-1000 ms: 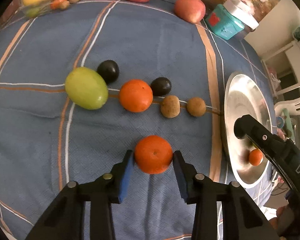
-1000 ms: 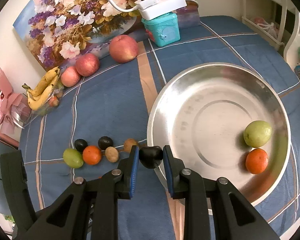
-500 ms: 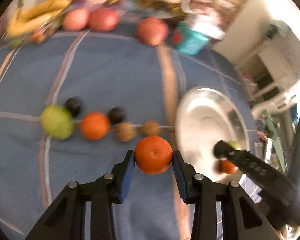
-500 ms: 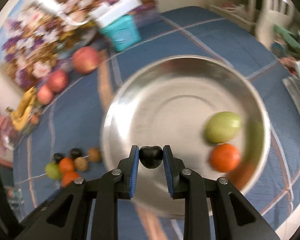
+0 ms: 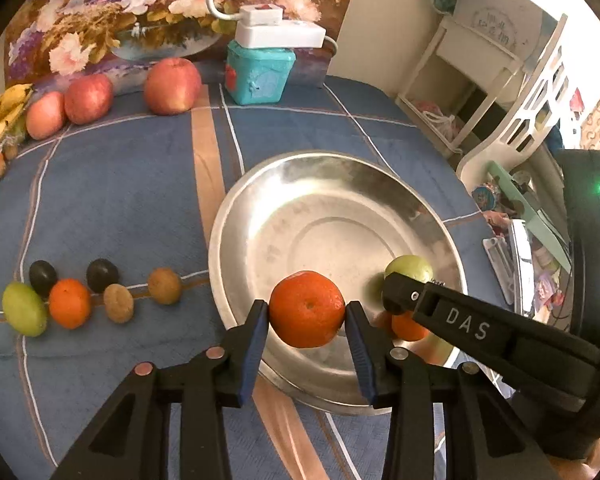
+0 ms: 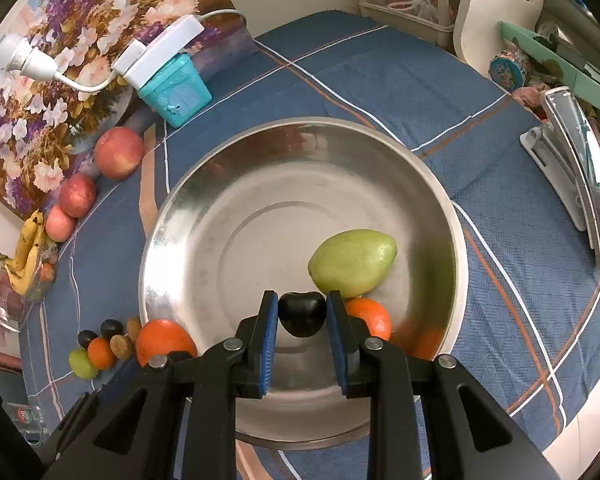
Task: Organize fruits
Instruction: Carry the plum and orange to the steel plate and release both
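My left gripper (image 5: 306, 314) is shut on an orange (image 5: 307, 309) and holds it over the near rim of the steel bowl (image 5: 260, 216). My right gripper (image 6: 302, 316) is shut on a dark plum (image 6: 302, 313) and holds it above the bowl (image 6: 220, 208), close to a green mango (image 6: 352, 262) and an orange (image 6: 370, 316) lying inside. The right gripper also shows in the left wrist view (image 5: 396, 296). The held orange shows in the right wrist view (image 6: 162, 338). On the cloth left of the bowl lie a green fruit (image 5: 23, 309), an orange (image 5: 69, 303), two dark plums (image 5: 102, 275) and two brown fruits (image 5: 164, 285).
Three apples (image 5: 172, 86), bananas (image 5: 0, 112) and a teal box (image 5: 258, 74) with a white power strip stand at the back by a flower painting. A white chair (image 5: 512, 120) and a phone on a stand (image 6: 584, 184) are to the right.
Both grippers moved right over the bowl with their fruit. The left lifted the orange off the cloth to the bowl's near rim; the right carried the plum inward toward the mango.
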A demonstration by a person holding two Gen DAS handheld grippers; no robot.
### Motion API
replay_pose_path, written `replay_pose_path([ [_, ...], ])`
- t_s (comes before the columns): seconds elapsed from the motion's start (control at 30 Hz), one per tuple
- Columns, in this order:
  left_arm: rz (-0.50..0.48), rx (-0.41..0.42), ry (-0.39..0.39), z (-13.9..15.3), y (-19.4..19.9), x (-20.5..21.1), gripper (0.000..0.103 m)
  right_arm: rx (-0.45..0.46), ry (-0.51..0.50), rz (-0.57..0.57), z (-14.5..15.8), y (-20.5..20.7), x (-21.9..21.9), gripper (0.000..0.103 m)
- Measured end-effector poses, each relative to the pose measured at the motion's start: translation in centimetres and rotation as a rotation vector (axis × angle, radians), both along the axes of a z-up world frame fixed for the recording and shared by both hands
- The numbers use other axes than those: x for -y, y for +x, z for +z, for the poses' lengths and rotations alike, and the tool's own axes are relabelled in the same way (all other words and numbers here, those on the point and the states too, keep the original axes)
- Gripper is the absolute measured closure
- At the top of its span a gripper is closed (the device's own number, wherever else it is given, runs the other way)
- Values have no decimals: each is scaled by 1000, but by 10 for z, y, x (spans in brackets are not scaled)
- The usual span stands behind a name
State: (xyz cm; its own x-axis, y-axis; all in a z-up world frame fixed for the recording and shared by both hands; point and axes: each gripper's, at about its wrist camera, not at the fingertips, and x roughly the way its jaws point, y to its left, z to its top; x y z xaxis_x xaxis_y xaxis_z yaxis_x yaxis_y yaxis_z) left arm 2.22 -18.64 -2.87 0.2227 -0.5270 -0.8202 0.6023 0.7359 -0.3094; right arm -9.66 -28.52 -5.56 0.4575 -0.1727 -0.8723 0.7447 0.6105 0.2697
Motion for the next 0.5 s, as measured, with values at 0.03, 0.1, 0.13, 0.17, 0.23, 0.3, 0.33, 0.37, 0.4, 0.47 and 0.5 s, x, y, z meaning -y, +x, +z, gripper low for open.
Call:
replay_pose_path([
  [0.03,2,1,2,-1,0,1,56,0,1,0,0,0,0,77],
  [0.1,1,7,-2,-1,-2,-1,46,7,10,-5,0,2,1,76],
  [0.13,2,5,-5,-1,-2,-2,45,12,16,-5,0,2,2,76],
  [0.17,2,-1,-7,-1,-2,-3,45,14,19,-5,-1,2,1,75],
  [0.23,6,-7,-5,-1,-1,-5,45,12,20,-4,-1,2,2,74],
  [0.3,15,-8,2,-1,1,-9,45,12,23,-7,-2,2,2,74],
  [0.33,23,-10,5,-1,2,-12,45,12,26,-9,-3,2,2,74],
  [0.37,29,-13,5,-2,3,-14,45,13,26,-10,-2,2,2,74],
  [0.4,45,-20,7,-2,7,-18,45,14,25,-10,-2,1,2,74],
  [0.47,75,-34,15,-2,11,-25,44,17,20,-6,-1,2,0,74],
  [0.5,100,-46,24,-3,15,-30,41,19,18,-4,0,3,0,74],
])
